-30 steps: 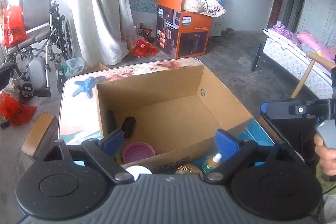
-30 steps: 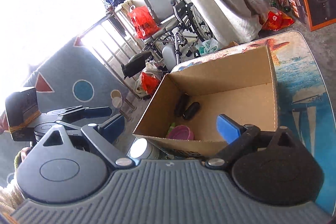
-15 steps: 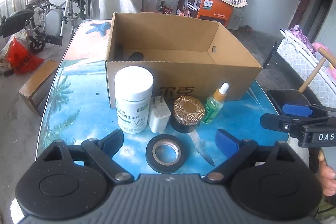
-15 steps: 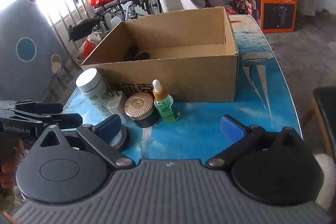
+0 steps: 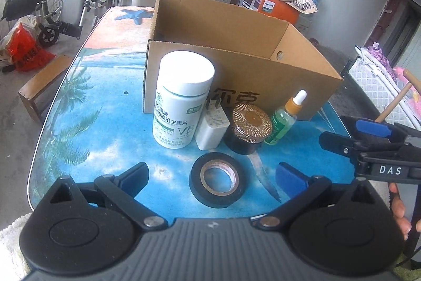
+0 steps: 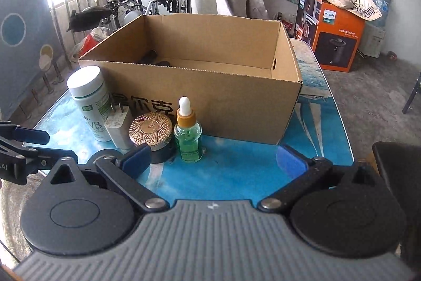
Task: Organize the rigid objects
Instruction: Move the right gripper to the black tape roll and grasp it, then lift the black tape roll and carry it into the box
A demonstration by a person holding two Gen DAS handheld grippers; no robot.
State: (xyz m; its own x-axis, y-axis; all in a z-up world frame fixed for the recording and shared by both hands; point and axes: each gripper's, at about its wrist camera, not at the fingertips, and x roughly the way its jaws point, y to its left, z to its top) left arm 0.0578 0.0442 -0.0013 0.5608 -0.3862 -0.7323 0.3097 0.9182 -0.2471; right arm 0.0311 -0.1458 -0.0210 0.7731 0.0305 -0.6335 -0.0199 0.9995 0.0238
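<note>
Two grippers held low over the blue table, nothing grabbed.

The left gripper [image 5: 211, 174] is seen with its jaws spread wide, and the black tape roll [image 5: 217, 179] is framed flat on the table [image 5: 100, 144] right between the fingers, though contact can't be made out. The right gripper [image 6: 215, 158] is spread apart too and empty, with the green dropper bottle [image 6: 188, 132] stood upright just ahead of it. A row is lined up against the front wall of the open cardboard box [image 5: 263, 78]: the white vitamin bottle [image 5: 181, 102], then the white charger plug [image 5: 211, 125], then the gold-lidded jar [image 5: 248, 128], then the dropper bottle, all close together. A couple of dark items can be glimpsed inside the box in the right wrist view, too hidden to be named.
</note>
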